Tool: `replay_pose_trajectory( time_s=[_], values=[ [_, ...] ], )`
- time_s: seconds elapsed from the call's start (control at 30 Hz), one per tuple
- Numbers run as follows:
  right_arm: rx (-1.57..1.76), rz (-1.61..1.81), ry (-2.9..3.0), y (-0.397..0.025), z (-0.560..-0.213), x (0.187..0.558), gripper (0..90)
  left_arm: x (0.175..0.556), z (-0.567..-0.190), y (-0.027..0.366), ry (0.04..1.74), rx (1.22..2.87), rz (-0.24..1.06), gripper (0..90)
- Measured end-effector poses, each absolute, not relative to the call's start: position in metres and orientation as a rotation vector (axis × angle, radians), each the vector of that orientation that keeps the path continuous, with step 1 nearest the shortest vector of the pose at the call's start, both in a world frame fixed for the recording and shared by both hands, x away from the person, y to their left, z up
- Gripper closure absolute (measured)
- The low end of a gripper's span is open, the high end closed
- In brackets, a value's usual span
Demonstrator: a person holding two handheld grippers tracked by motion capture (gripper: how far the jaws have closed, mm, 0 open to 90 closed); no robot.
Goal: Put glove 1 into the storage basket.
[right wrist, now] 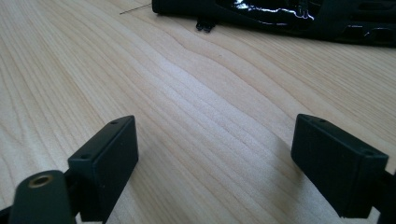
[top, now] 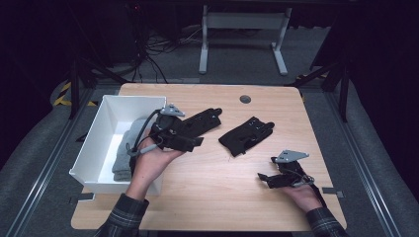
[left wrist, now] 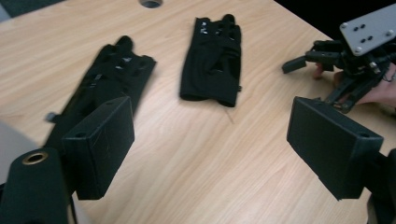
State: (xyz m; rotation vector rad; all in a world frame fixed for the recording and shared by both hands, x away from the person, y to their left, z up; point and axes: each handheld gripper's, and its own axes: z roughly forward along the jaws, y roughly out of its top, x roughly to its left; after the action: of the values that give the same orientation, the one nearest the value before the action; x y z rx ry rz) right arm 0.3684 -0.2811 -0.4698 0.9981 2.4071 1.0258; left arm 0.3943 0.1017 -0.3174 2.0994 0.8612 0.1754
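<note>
On the wooden table (top: 207, 197) lie two black gloves, flat and a little apart from each other. The left glove (top: 205, 120) rests near the white bin (top: 99, 133), its fingers pointing away from the person; in the left gripper view it (left wrist: 109, 77) sits just beyond the left-hand jaw. The right glove (top: 246, 136) lies near the middle of the table, and in the left gripper view it (left wrist: 212, 60) shows ahead between the two jaws.

Over the cuff end of the left glove hovers the left gripper (top: 185, 136), its jaws spread wide with nothing between them; whether a jaw touches the glove I cannot tell. Well apart, near the table's right front edge, the right gripper (top: 276, 178) rests low over bare wood, jaws likewise wide open and empty, with the right glove's edge (right wrist: 280, 14) ahead of it.

Inside the white bin lies a folded grey cloth (top: 127, 148).
</note>
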Motion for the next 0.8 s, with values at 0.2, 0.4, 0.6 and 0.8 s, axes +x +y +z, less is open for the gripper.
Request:
replay_pose_trajectory(
  time_s=[0.2, 0.4, 0.6, 0.8],
  values=[
    [0.999, 1.025, 2.407, -0.281, -0.470, 0.368, 15.4, 0.390, -0.341, 0.080, 0.822, 2.127, 0.129, 15.9],
    [0.998, 1.025, 2.407, -0.281, -0.470, 0.368, 15.4, 0.386, -0.366, 0.065, 0.809, 2.183, 0.123, 15.8],
    [1.000, 1.023, 2.405, -0.281, -0.470, 0.368, 15.1, 0.381, -0.395, 0.060, 0.789, 2.197, 0.099, 15.3],
    [1.003, 1.026, 2.403, -0.281, -0.470, 0.368, 14.9, 0.378, -0.425, 0.058, 0.800, 2.229, 0.096, 14.5]
  ],
)
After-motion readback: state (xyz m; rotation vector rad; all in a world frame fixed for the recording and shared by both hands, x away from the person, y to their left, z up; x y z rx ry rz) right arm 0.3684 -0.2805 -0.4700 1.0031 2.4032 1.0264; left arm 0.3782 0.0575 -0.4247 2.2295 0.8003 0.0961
